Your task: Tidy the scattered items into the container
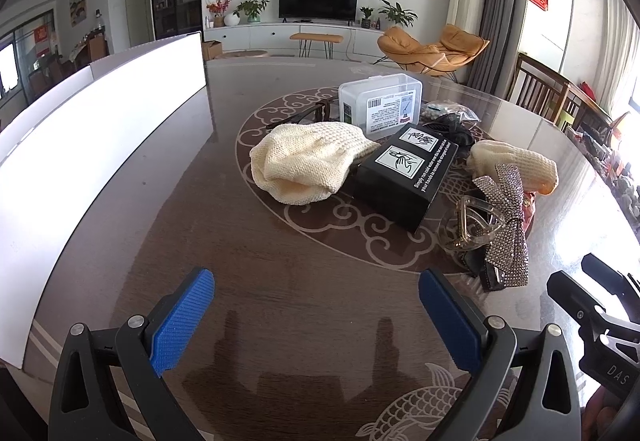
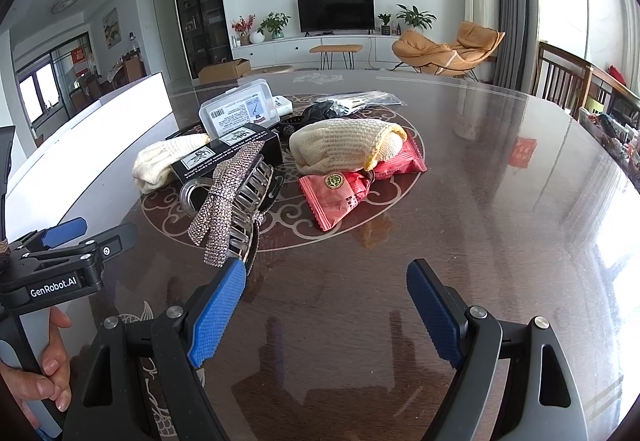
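**Nothing packed yet: both grippers empty above a cluttered table**

Clutter sits in 1 loose pile on the dark glossy table [image 1: 280, 301], and none of it looks put away. The white container [image 1: 100, 145] stands along the left side of the table, well apart from the pile; its inside is not visible from either camera, so whether anything lies in it cannot be told.

The left gripper [image 1: 316, 321] hovers low over bare tabletop with its blue pads spread wide and nothing between them. The right gripper [image 2: 326, 313] is likewise wide open and empty, its left pad just beside the rhinestone bow clip [image 2: 228, 201] and the clear claw clip [image 2: 248, 209] under it.

Left to move, as far as can be seen:
- 2 cream knit cloths [image 1: 308, 161], 1 on each side of the pile
- the black box [image 1: 404, 177] with printed instructions
- the clear plastic case [image 1: 380, 105] at the back
- 2 red snack packets [image 2: 344, 193], partly under a cloth
- the clips, plus some dark items and a clear bag behind, too tangled to name

By my reading, the task is at its very start, with the clips the nearest pick for the right gripper.
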Demonstrator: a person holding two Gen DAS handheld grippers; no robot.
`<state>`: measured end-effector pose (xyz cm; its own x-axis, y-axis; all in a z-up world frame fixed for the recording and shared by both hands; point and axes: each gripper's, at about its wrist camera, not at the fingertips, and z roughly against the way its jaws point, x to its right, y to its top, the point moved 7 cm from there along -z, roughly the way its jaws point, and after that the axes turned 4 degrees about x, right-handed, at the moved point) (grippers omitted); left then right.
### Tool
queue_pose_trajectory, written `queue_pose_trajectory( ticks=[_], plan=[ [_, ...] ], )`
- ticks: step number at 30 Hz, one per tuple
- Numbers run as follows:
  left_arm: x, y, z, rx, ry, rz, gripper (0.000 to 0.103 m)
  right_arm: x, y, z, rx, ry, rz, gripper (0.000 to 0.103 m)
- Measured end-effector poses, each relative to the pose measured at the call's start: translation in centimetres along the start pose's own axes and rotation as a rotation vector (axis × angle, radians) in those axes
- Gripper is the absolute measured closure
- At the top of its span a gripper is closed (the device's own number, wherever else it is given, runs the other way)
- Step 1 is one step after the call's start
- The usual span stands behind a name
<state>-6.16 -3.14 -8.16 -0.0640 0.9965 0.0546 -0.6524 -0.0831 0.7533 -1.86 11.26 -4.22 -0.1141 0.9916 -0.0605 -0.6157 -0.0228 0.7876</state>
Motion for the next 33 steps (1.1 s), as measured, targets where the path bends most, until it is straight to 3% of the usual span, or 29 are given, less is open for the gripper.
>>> queue_pose_trajectory(
  ticks=[25, 33],
  plan=[
    [0.4, -0.1, -0.9, -0.043, -0.016, -0.009, 0.0, 0.1, 0.0, -0.2, -0.007, 0.005, -0.009, 0.019],
    [-1.7, -0.4, -0.7, -0.089, -0.023, 0.036, 0.0, 0.0, -0.1, -0.3, -0.013, 0.01, -0.006, 0.019]
  ],
)
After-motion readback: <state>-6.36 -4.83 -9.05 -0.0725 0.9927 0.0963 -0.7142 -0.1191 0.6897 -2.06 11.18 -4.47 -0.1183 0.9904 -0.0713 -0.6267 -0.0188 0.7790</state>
